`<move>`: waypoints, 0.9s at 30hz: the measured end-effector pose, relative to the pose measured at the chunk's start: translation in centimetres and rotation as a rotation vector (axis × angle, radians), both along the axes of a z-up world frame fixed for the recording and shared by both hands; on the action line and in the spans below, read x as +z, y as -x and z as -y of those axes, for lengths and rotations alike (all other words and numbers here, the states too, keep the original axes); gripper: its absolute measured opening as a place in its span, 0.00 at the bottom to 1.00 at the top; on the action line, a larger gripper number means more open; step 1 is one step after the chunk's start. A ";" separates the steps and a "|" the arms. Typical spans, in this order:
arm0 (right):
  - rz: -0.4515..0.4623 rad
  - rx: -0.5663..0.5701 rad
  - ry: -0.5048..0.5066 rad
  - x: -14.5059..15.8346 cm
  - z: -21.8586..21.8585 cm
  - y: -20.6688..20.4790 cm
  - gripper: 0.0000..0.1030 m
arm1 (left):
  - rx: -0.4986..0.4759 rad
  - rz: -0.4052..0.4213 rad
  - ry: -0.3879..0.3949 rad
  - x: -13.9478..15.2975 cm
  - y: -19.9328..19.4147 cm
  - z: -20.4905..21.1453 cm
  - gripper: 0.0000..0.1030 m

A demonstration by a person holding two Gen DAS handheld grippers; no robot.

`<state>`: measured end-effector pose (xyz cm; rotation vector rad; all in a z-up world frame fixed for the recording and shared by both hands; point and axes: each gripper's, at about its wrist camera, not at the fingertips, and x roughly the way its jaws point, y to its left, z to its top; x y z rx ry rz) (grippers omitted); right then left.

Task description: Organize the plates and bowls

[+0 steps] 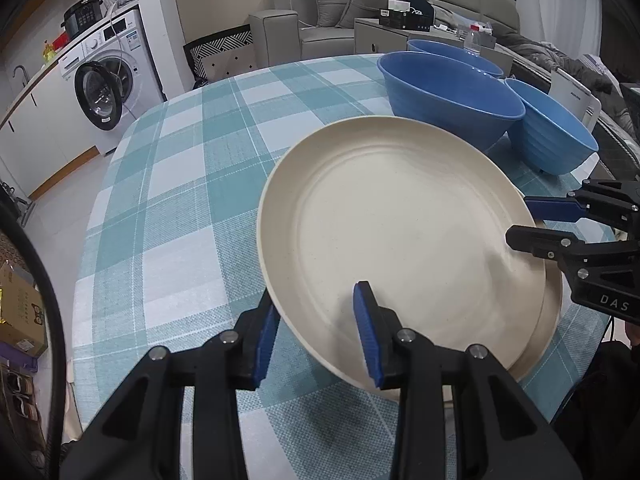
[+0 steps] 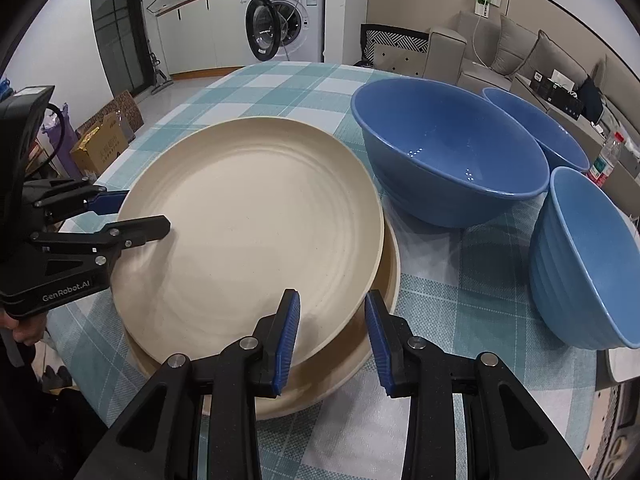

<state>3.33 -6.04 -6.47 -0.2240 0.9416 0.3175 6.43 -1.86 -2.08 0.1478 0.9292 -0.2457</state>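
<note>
Two cream plates overlap on the checked tablecloth (image 1: 180, 200). The upper plate (image 1: 400, 240) (image 2: 248, 220) sits tilted and offset above the lower plate (image 1: 554, 320) (image 2: 320, 384). My left gripper (image 1: 316, 296) (image 2: 146, 210) grips the upper plate's rim, one pad over the plate and one under it. My right gripper (image 2: 332, 294) (image 1: 518, 219) clasps the opposite rim the same way. Three blue bowls stand upright behind the plates: a large one (image 1: 452, 96) (image 2: 448, 152), one behind it (image 1: 452, 50) (image 2: 536, 124), and one off to the right (image 1: 552, 132) (image 2: 588, 260).
The table edge runs close behind the bowls, with a plastic bottle (image 2: 604, 160) past it. A washing machine (image 1: 108, 76) with its door open, a grey sofa (image 1: 320, 20) and cardboard boxes (image 2: 104, 140) on the floor surround the table. Bare cloth lies left of the plates.
</note>
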 end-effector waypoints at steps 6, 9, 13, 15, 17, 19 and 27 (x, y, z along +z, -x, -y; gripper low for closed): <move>0.016 -0.003 -0.012 0.8 0.6 1.4 0.33 | -0.017 -0.008 0.003 0.0 0.2 0.4 0.35; 0.020 0.027 -0.029 1.2 0.5 2.1 0.33 | -0.038 -0.005 -0.021 0.0 0.5 1.3 0.36; 0.029 0.038 -0.007 1.2 0.0 2.4 0.33 | -0.039 -0.004 -0.040 -0.1 0.5 1.5 0.38; 0.021 0.025 -0.006 0.9 0.2 2.2 0.33 | -0.029 -0.012 -0.050 -0.3 0.4 1.3 0.38; 0.020 0.025 -0.017 0.8 0.4 2.2 0.34 | -0.021 -0.016 -0.048 -0.5 0.1 1.1 0.39; 0.017 0.026 -0.022 0.8 0.5 2.1 0.35 | -0.015 -0.016 -0.044 -0.5 0.1 1.0 0.40; 0.044 0.007 -0.079 2.1 1.6 2.0 0.69 | -0.005 0.043 0.022 1.8 0.7 -0.1 0.52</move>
